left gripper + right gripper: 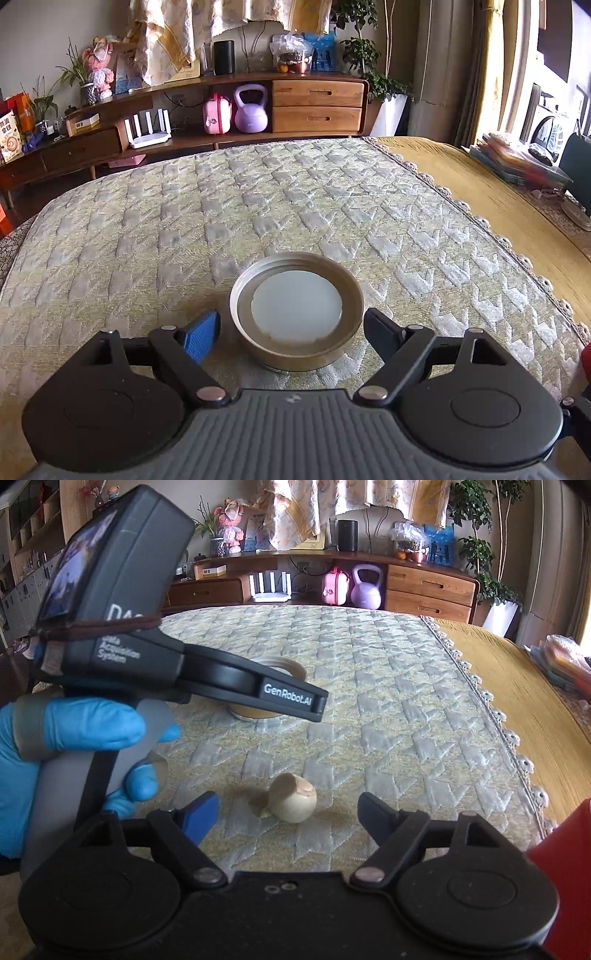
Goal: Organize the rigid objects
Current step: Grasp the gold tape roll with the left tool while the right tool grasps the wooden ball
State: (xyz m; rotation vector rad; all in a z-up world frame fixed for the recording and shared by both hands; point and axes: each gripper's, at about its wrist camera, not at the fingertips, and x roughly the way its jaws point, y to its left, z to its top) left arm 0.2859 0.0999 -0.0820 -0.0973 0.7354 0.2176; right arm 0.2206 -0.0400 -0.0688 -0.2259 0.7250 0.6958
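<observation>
Left tool [291, 326] agape around tin [295, 312]

A quilted cover [295, 206] in pale grey and cream-yellow zigzag weave spreads over a mustard-yellow cloth [491, 199] edged in off-white lace. On it, a dull-gold metal lid [295, 354] rings a milky white disc. The left gripper [291, 332] is black, with one blue finger pad [201, 338]. A cream-beige round object [293, 801], possibly a shell, shows a brownish broken top. A blue glove [92, 720] covers the hand. A lilac kettlebell [251, 110] sits beside a pink case [217, 114].
</observation>
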